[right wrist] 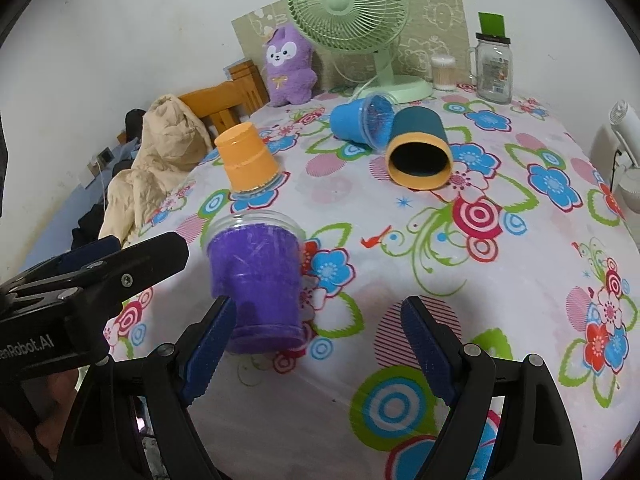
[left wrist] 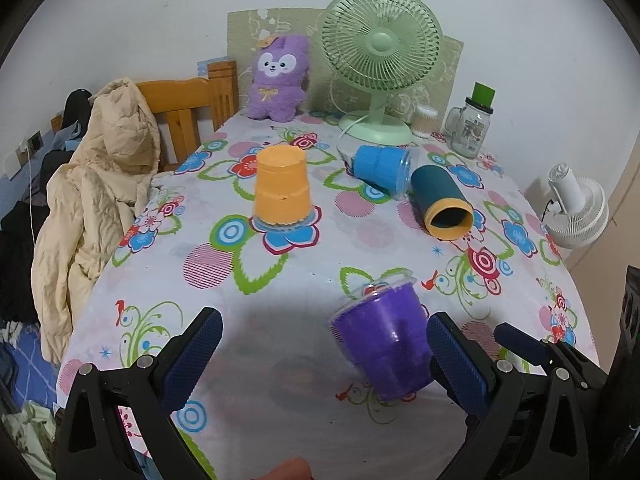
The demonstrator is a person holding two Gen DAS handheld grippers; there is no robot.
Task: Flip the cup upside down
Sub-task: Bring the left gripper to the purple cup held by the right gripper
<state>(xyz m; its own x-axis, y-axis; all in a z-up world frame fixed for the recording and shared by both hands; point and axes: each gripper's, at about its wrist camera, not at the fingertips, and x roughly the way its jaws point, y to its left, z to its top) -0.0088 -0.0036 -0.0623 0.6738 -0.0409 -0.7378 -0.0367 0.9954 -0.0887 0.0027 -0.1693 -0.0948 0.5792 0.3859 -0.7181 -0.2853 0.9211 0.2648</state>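
The left tool (right wrist: 100,264) bears the partly cut-off lettering "enRobot.AI"

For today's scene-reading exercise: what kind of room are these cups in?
Most likely a bedroom at home: a wooden bed frame with a rumpled beige quilt stands beside the floral-clothed table, and a purple plush toy leans against the wall.

The table cloth (right wrist: 360,200) is white with big flowers in blue, red, pink and green. Near the front of it is a purple cup (right wrist: 258,280) with a clear rim. Farther back on the cloth is an orange cup (right wrist: 246,158). Beside that is a blue cup (right wrist: 360,122), and next to it a dark teal cup (right wrist: 420,148) with a yellow rim. At the back of the cloth are a light green fan (right wrist: 348,12) and a purple plush toy (right wrist: 288,66) with a white face. The gripper pads (right wrist: 210,348) are dark blue on black arms.
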